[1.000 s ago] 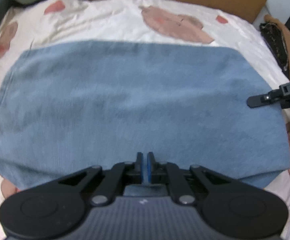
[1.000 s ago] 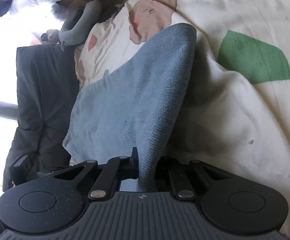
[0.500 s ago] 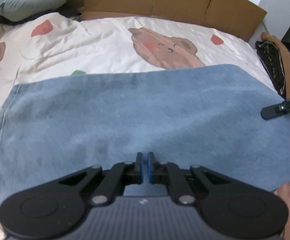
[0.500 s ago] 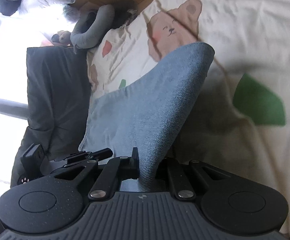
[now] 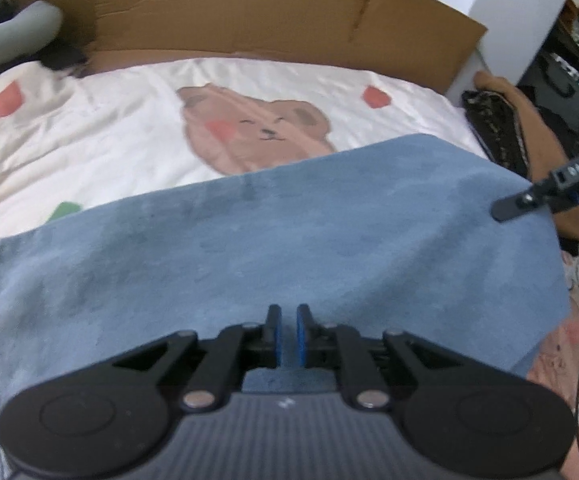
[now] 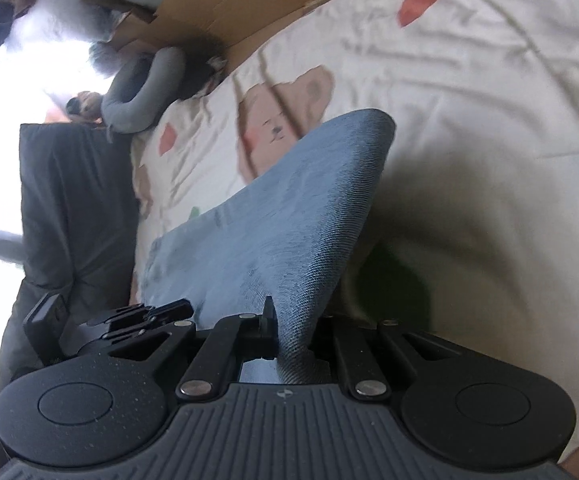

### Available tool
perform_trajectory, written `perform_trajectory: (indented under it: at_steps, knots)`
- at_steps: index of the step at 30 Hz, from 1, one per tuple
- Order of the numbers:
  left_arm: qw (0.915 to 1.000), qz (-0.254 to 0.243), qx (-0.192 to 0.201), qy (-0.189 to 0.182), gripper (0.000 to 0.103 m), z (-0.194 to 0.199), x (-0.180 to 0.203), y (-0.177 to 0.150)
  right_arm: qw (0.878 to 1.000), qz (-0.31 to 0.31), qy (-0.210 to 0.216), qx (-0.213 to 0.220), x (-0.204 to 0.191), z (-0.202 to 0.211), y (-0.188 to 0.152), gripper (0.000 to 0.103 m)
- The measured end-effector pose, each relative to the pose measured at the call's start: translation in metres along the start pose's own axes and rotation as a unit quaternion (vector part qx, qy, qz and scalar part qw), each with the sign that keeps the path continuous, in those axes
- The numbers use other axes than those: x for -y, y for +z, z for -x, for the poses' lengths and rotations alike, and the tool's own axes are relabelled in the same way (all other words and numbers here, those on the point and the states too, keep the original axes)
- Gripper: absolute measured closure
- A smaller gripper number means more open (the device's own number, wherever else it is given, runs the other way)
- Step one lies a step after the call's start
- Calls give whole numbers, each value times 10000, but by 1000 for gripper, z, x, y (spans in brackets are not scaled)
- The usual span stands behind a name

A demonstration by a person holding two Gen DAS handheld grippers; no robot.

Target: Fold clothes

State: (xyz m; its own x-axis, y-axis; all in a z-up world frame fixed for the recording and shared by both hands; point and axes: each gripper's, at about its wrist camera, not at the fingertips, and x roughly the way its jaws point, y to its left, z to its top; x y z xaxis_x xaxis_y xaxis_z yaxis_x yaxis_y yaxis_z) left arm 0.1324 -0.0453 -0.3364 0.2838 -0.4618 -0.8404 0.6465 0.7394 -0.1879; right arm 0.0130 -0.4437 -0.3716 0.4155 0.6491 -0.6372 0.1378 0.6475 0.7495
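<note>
Blue cloth (image 5: 289,240): lying spread on the bed sheet (image 5: 109,136), its far edge below the bear print (image 5: 257,132)
Left gripper (image 5: 287,334): jaws opening, cloth edge sitting in the narrow gap
Right gripper (image 6: 289,332): at 3 o'clock from the left one, pinching the cloth's corner, lifting it in a fold

Home bedroom, bear-print bedsheet (image 5: 129,136), cardboard headboard (image 5: 249,12)
</note>
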Motion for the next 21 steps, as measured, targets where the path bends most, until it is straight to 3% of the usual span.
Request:
perform_trajectory:
  at_steps: [5, 11, 17, 19, 20, 21]
  knots:
    - [9999, -24, -44, -93, 94, -12, 11, 1, 9997, -247, -40, -13, 21, 5, 8, 98]
    - [9997, 103, -193, -78, 94, -26, 11, -4, 9975, -500, 490, -39, 50, -6, 2, 93]
    - [9997, -52, -245, -1, 94, -28, 16, -3, 9977, -551, 364, -160, 66, -8, -16, 80]
    - [9997, -50, -245, -11, 93, -28, 17, -4, 9979, -539, 295, -219, 69, -5, -24, 72]
    - [9997, -67, -247, -26, 93, -28, 18, -5, 9980, -527, 254, -252, 71, -3, -29, 62]
    - [9996, -85, -250, -41, 93, -27, 19, -6, 9980, -515, 213, -285, 72, -1, -33, 61]
